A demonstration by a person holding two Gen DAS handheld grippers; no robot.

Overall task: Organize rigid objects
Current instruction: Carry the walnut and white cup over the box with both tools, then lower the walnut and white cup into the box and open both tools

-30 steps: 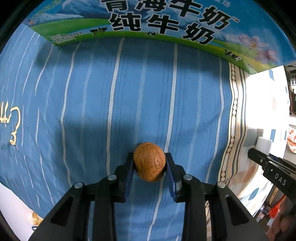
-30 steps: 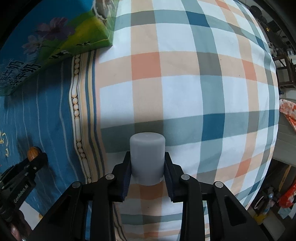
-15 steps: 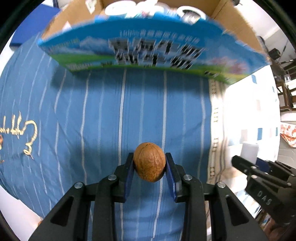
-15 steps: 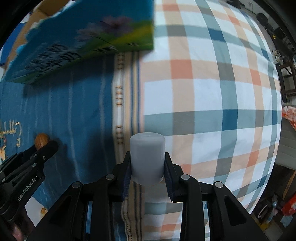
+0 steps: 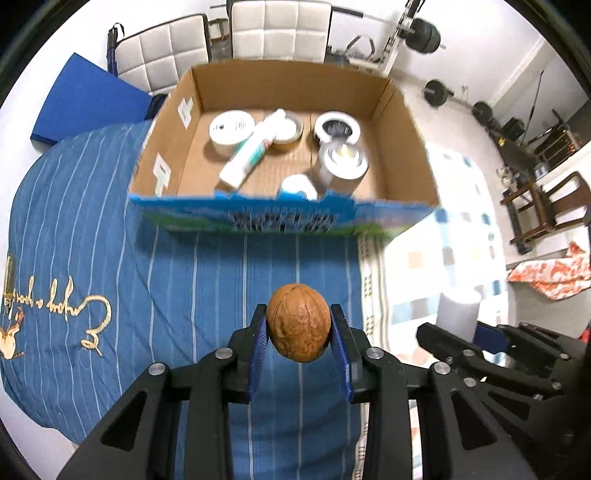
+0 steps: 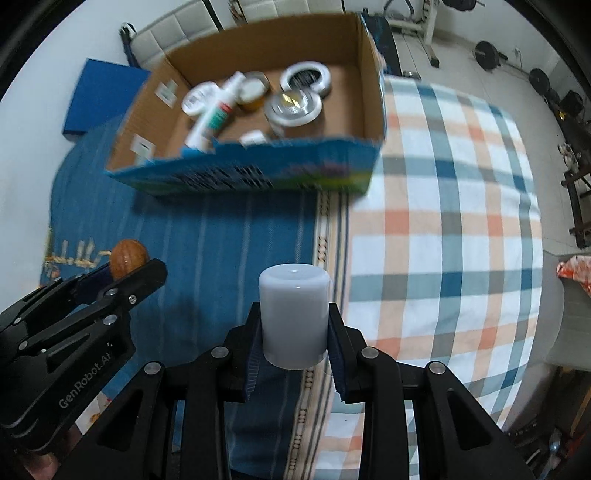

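- While clamped between blue pads, the walnut (image 5: 298, 328) sits in the left gripper (image 5: 299, 332), raised over the blue striped cloth (image 5: 110, 251); the nut's top stands proud of the fingertips.
- Right gripper (image 6: 294, 332): closed on a grey cylinder (image 6: 294, 314), held upright with its domed top clear of the fingers, above the seam where the striped cloth meets the plaid cloth (image 6: 443, 240).
- Cross-views: from the left wrist camera, the right gripper with its cylinder appears at 4 o'clock; from the right wrist camera, the left gripper with the walnut appears at 9 o'clock. The two grippers are side by side, apart.
- Cardboard box (image 5: 402, 122): open-topped, blue printed front wall, at 12 o'clock from both grippers, resting on the cloths; somewhat motion-blurred.
- Box contents, left wrist view: white round tin (image 5: 231, 127) at 10 o'clock inside the box; white tube (image 5: 255, 147) lying diagonally, leaning on a shallow brown-sided tin (image 5: 290, 131); white ring of tape (image 5: 337, 127) at 1 o'clock; silver tape roll (image 5: 343, 162) just in front of it; a small white-capped item (image 5: 298, 186) against the front wall, type unclear.
- Surroundings: two white padded chairs (image 5: 280, 27) beyond the box; blue mat (image 5: 88, 99) at 10 o'clock; barbell weights (image 5: 424, 35) at 1 o'clock; wooden chair (image 5: 546, 206) at 3 o'clock.
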